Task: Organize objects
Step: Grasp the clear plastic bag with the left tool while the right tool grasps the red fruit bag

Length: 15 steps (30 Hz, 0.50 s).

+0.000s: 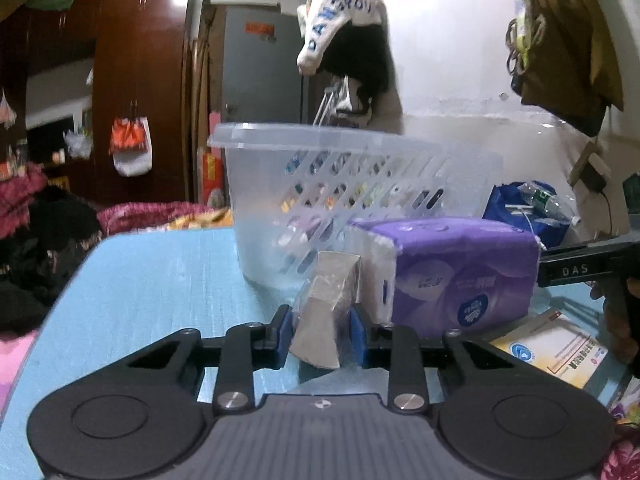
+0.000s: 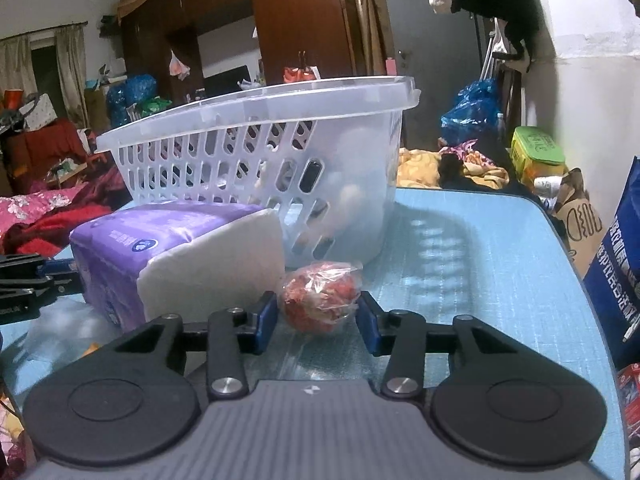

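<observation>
A: Quick pass, biggest first. Light blue woven-textured table (image 2: 500,264), and standing on it the translucent white plastic basket with slotted sides (image 2: 256,148). That's the landmark.

B: Next, the purple plastic-wrapped tissue pack (image 2: 168,240), lying touching the basket's slotted side, on the near face toward both cameras.

A: Left tongs (image 1: 320,330)?

B: Clamped on a small silver-grey foil packet in clear wrap (image 1: 324,312), blue pads pressing both sides. It sits just in front of the basket and beside the tissue pack. Lifted or resting on the table, cannot tell.

A: Right tongs (image 2: 318,318)?

B: Apart, straddling a small round red item in crinkled clear plastic (image 2: 320,296). Pads (image 2: 266,314) beside it; contact not clear, so I call them not closed. The item rests on the table just before the basket's solid end corner.

A: Step?

B: My guess: pick-up stage, both small items meant for the basket. Left has its grip, right is lining up.

A: Next move needs?

B: Right should close gently, since the wrap looks slippery and the contents soft. Then each must lift above the basket rim before moving in, and clear the tissue pack.
</observation>
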Motion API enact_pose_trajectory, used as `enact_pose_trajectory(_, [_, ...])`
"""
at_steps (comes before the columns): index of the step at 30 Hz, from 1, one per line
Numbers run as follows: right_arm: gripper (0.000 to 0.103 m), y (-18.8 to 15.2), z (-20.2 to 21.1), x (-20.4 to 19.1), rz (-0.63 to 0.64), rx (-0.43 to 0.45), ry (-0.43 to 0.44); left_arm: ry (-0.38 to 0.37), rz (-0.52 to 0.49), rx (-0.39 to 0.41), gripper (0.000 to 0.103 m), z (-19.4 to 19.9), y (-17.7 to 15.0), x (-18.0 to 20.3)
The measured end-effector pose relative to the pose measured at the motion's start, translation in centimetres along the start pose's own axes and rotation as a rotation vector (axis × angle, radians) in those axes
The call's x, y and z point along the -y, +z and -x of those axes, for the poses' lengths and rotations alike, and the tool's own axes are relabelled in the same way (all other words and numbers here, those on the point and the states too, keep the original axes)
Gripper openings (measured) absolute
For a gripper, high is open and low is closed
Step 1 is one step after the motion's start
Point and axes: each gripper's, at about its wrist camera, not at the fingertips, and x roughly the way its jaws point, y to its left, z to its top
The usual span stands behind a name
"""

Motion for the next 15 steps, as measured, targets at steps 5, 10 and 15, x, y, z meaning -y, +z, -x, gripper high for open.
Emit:
enact_pose_trajectory(5, [0.047,-0.2,0.9,0.4,-0.037,0.058,0.011,-0.019,0.051,0.062,0.034,1.0,-0.4,-0.9])
enact_pose_trajectory(10, [0.047,-0.5,1.9,0.9,-0.066,0.142,0.029,-0.039,0.115,0.112,0.034,1.5,-0.6,-2.1])
enact_pose_trajectory(15, [0.047,-0.5,2.6,0.8,-0.069,0.202,0.053,-0.053,0.1,0.155,0.034,1.8,-0.9,-1.9])
